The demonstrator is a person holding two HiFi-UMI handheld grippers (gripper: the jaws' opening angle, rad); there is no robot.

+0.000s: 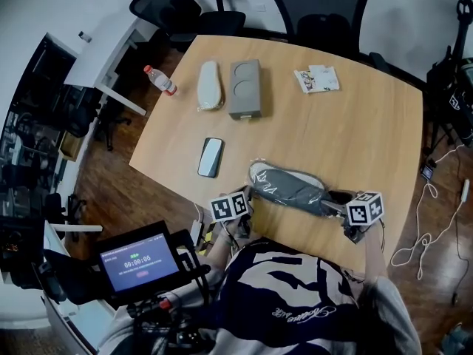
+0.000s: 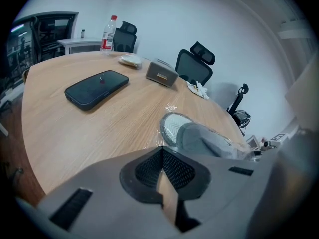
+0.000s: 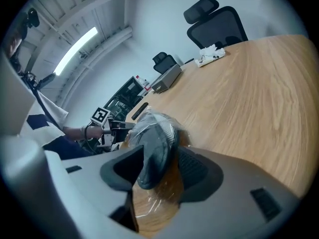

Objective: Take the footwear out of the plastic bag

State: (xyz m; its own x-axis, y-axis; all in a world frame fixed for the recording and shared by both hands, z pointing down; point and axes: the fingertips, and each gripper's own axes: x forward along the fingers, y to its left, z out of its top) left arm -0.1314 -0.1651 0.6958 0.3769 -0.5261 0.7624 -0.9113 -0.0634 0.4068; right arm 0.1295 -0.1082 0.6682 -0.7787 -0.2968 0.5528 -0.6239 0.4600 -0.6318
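A grey slipper [image 1: 288,187] lies inside a clear plastic bag [image 1: 314,198] near the front edge of the wooden table [image 1: 355,139]. My left gripper [image 1: 250,194] is at the bag's left end. In the left gripper view its pads [image 2: 160,153] meet at the tips, pinching the bag's film, and the slipper [image 2: 199,138] lies just beyond. My right gripper [image 1: 341,202] is at the bag's right end. In the right gripper view it [image 3: 157,171] stands open around the bagged slipper's end [image 3: 154,143], with a gap at the right pad.
A dark phone [image 1: 211,157] lies mid-table. Further back are a pale bagged slipper [image 1: 210,86], a grey box [image 1: 245,88], a water bottle [image 1: 160,80] and a small packet [image 1: 317,79]. Office chairs [image 1: 318,6] stand behind the table. A screen [image 1: 139,261] sits at lower left.
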